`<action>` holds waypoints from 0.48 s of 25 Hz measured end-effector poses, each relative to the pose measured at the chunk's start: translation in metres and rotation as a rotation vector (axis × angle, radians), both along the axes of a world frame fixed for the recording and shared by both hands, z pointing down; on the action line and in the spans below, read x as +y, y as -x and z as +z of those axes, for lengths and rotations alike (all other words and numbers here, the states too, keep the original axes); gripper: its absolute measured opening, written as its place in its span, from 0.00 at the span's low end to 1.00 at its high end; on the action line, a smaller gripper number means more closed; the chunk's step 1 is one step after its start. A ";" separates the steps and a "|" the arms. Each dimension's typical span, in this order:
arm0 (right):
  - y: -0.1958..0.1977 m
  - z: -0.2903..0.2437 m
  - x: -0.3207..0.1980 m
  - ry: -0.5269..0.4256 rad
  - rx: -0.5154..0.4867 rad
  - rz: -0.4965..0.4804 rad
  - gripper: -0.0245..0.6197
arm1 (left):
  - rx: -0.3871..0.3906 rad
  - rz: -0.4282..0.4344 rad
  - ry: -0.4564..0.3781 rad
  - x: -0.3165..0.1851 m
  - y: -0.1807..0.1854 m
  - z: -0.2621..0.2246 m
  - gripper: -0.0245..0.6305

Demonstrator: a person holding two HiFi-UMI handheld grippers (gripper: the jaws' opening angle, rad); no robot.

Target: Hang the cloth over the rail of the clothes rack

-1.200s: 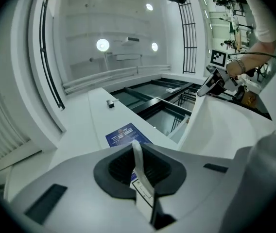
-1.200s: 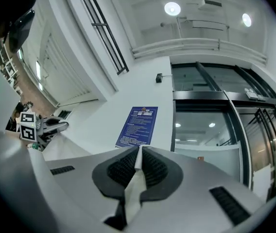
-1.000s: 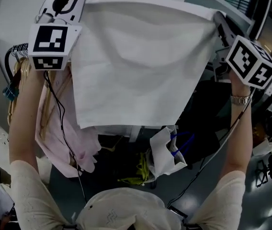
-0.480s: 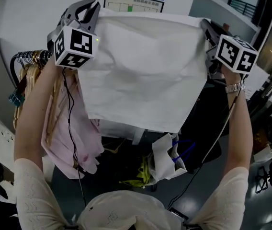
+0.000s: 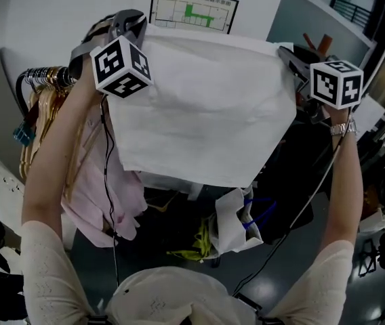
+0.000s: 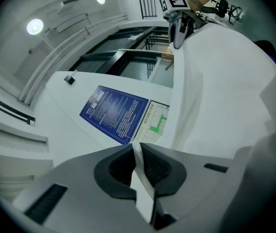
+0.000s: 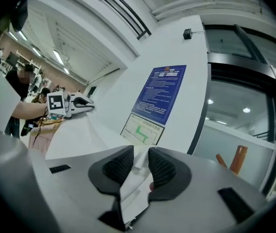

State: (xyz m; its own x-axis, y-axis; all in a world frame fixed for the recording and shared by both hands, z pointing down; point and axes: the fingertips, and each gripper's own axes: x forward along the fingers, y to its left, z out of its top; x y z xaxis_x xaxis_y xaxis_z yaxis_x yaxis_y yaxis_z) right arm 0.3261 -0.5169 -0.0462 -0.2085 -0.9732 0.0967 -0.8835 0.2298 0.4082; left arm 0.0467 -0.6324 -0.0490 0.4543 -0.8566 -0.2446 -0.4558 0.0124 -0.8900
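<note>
**Head view.** White cloth (image 5: 206, 107) spread flat between the left gripper (image 5: 135, 22) and the right gripper (image 5: 286, 51), one top corner at each. Its lower edge hangs free. It is beside the hangers (image 5: 40, 80) and the pink garment (image 5: 111, 195) at left.

**Left gripper view.** Jaws of the left gripper (image 6: 139, 152) pressed together on a thin fold of cloth (image 6: 215, 91) — a firm grip. Blue notice (image 6: 113, 113) on the wall beyond.

**Right gripper view.** Jaws of the right gripper (image 7: 140, 161) have just been opening — the pads stand apart, with the cloth (image 7: 133, 188) corner loose between them.
</note>
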 end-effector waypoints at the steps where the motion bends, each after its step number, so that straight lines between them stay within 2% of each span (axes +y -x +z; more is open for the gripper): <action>1: 0.000 0.001 0.001 0.009 0.000 -0.011 0.17 | -0.016 -0.013 0.014 -0.002 -0.001 0.003 0.07; 7: -0.004 0.002 0.019 0.054 -0.068 -0.095 0.18 | -0.058 -0.029 0.091 -0.006 -0.011 0.014 0.07; 12: -0.009 0.008 0.031 0.103 -0.061 -0.147 0.19 | -0.065 -0.003 0.159 -0.003 -0.018 0.020 0.07</action>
